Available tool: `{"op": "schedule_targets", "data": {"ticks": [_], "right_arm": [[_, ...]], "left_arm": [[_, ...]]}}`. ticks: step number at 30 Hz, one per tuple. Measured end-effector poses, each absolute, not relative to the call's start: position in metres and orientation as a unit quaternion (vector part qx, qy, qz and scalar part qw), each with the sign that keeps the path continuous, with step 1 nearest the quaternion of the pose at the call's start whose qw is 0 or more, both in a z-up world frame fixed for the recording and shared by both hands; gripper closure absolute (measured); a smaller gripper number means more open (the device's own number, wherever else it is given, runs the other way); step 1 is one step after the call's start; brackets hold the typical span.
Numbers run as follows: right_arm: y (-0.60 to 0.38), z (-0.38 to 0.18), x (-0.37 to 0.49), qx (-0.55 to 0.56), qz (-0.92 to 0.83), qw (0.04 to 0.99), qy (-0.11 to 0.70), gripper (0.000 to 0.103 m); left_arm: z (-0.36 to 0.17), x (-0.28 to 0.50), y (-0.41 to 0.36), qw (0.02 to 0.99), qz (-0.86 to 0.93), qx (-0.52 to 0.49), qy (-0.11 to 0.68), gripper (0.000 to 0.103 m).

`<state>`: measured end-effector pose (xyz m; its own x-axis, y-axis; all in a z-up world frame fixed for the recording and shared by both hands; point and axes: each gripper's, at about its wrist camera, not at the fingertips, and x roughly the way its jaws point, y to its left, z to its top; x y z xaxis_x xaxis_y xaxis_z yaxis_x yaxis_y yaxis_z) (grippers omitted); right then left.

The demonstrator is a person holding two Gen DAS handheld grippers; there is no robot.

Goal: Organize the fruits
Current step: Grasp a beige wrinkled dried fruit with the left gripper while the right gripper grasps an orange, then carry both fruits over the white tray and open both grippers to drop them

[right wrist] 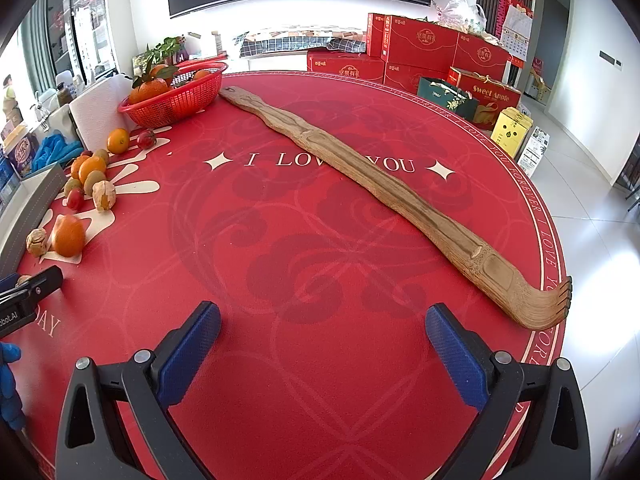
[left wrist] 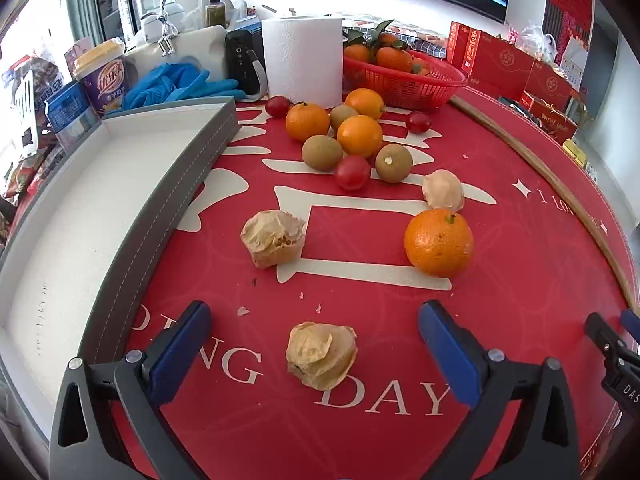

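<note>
Between left gripper [left wrist: 316, 354] fingers, spread wide: papery husked fruit [left wrist: 321, 354] on counter [left wrist: 520, 240]. Right gripper [right wrist: 323, 354] likewise open, empty. Risk: crushing brittle husk if closed hard.

The left gripper [left wrist: 316, 340] points forward and slightly down, its 2 blue-padded fingers [left wrist: 182, 344] spread wide apart with nothing touching either pad. The right gripper [right wrist: 322, 344] is posed alike, its 2 fingers [right wrist: 456, 352] equally wide and empty. Beside the left gripper's body, a blue-gloved hand [right wrist: 8, 384] shows partly.
</note>
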<state>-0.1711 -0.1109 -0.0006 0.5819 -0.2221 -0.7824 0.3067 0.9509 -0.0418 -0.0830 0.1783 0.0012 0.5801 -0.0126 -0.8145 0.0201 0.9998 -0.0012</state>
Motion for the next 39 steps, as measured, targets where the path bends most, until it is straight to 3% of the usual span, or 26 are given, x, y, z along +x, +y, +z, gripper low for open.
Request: {"op": "schedule_targets", "data": {"ticks": [8, 9, 11, 13, 15, 20, 29, 30, 31, 33, 35, 39], "right_arm": [[-0.111, -0.001, -0.169, 0.051, -0.15, 0.885, 0.438, 0.0], [-0.111, -0.001, -0.167, 0.053, -0.15, 0.882, 0.443, 0.0], [-0.11, 0.001, -0.164, 0.056, -0.148, 0.873, 0.462, 0.0], [-0.105, 0.001, -0.157, 0.056, -0.134, 0.867, 0.477, 0.0], [-0.094, 0.004, -0.151, 0.063, -0.099, 0.869, 0.481, 0.0], [-0.053, 0.011, -0.126, 0.086, 0.006, 0.874, 0.478, 0.0], [0.022, 0.006, -0.075, 0.035, 0.076, 0.874, 0.479, 0.001], [0.027, 0.004, -0.071, 0.028, 0.077, 0.872, 0.482, 0.005], [0.03, 0.001, -0.068, 0.023, 0.077, 0.869, 0.489, 0.019], [0.036, 0.001, -0.067, 0.0, 0.072, 0.871, 0.486, 0.036], [0.04, 0.001, -0.067, -0.008, 0.075, 0.871, 0.485, 0.064], [0.039, 0.008, -0.067, 0.013, 0.08, 0.868, 0.49, 0.064]], "left_arm": [[0.0, -0.082, 0.178, 0.889, -0.011, 0.004, 0.458, 0.001], [0.001, -0.084, 0.177, 0.891, -0.015, 0.006, 0.455, 0.006], [0.005, -0.09, 0.174, 0.895, -0.03, 0.015, 0.444, 0.026], [0.007, -0.092, 0.172, 0.896, -0.046, 0.023, 0.44, 0.06], [0.009, -0.093, 0.173, 0.895, -0.057, 0.026, 0.441, 0.078], [0.014, -0.097, 0.188, 0.89, -0.066, 0.006, 0.451, 0.078], [0.053, -0.117, 0.235, 0.91, -0.043, -0.027, 0.412, 0.078], [0.056, -0.118, 0.242, 0.911, -0.038, -0.03, 0.409, 0.078], [0.059, -0.118, 0.248, 0.913, -0.033, -0.034, 0.406, 0.078], [0.062, -0.118, 0.258, 0.915, -0.024, -0.038, 0.402, 0.078], [0.063, -0.117, 0.269, 0.916, -0.014, -0.04, 0.398, 0.078], [0.063, -0.115, 0.291, 0.917, 0.006, -0.045, 0.395, 0.078]]}}
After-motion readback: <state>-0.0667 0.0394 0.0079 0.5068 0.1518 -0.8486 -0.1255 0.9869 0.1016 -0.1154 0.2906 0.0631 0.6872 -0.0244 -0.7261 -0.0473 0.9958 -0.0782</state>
